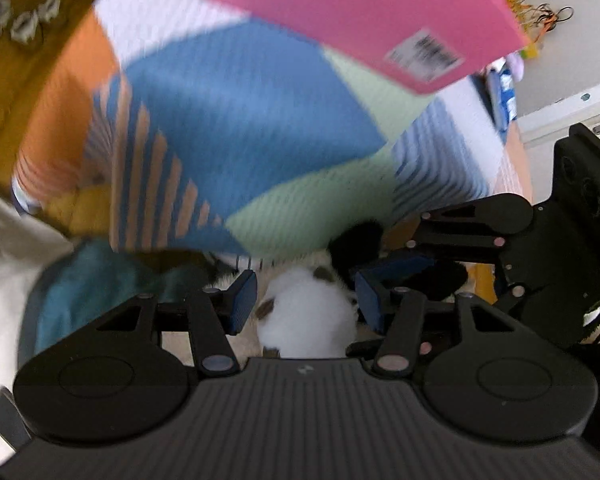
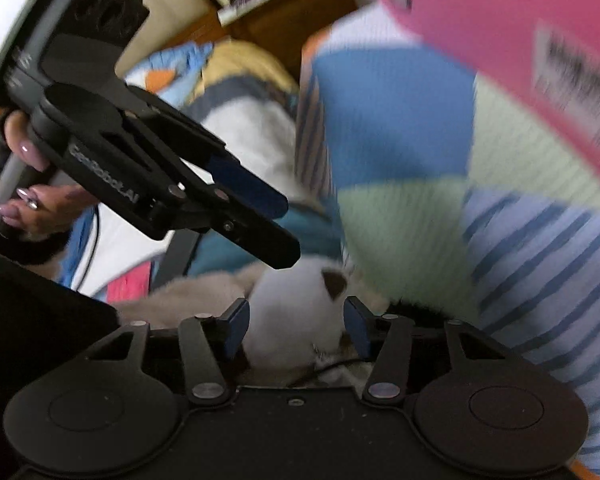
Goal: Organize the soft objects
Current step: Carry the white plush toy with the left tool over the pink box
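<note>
While both tongs point steeply down at the pile of soft things, what matters is where the white plush toy [image 1: 306, 316] lies. It sits directly between the blue pads of the left tongs [image 1: 306, 300], at 12 o'clock from that camera and very close. In the right wrist view the same toy [image 2: 288, 312] sits between the pads of the right tongs [image 2: 296, 326]. Both pairs stand partly open; blur hides whether any pad touches the fur, so I read neither as gripping. The left tongs [image 2: 256, 216] come in from 10 o'clock in the right view, tips just above the toy. A multicoloured knitted textile [image 1: 240, 132] with a pink tag [image 1: 360, 16] hangs at 12 o'clock, just behind the toy. Neither hand is clearly nearer; the toy's long axis cannot be told.
</note>
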### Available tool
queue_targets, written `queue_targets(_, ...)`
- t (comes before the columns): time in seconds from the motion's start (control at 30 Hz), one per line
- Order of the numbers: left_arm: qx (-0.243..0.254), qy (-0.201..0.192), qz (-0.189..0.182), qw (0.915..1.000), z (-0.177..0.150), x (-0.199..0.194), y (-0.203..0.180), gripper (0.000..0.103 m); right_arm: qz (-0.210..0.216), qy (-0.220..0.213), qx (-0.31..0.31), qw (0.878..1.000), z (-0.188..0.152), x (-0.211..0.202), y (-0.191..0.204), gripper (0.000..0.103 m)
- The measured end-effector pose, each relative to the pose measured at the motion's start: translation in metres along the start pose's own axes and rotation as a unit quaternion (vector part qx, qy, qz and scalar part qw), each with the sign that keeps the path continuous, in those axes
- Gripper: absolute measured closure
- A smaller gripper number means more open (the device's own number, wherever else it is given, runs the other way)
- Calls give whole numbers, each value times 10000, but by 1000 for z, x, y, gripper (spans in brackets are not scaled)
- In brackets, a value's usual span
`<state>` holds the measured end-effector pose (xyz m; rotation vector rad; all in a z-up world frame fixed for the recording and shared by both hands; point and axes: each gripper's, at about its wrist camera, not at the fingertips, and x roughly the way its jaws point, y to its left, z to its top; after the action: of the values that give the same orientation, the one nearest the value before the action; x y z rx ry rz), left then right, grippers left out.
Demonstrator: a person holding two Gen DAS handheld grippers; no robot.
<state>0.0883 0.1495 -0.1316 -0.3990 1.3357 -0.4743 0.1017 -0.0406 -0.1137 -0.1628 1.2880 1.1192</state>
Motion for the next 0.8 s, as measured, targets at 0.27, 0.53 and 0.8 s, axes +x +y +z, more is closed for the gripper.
queue_targets(0.27, -530, 691, -293, 9958, -28, 37, 20, 44, 65, 384, 222, 9990, -14, 30, -4, 27)
queue_targets(0.53, -445, 433, -220, 9978, -46, 45, 2, 45, 91, 377, 284, 9988, -20, 48, -3, 26)
queue_targets(0.8, -21, 77, 96, 9999, -44, 24, -29, 47, -216, -30, 297, 9993, -21, 30, 8, 31)
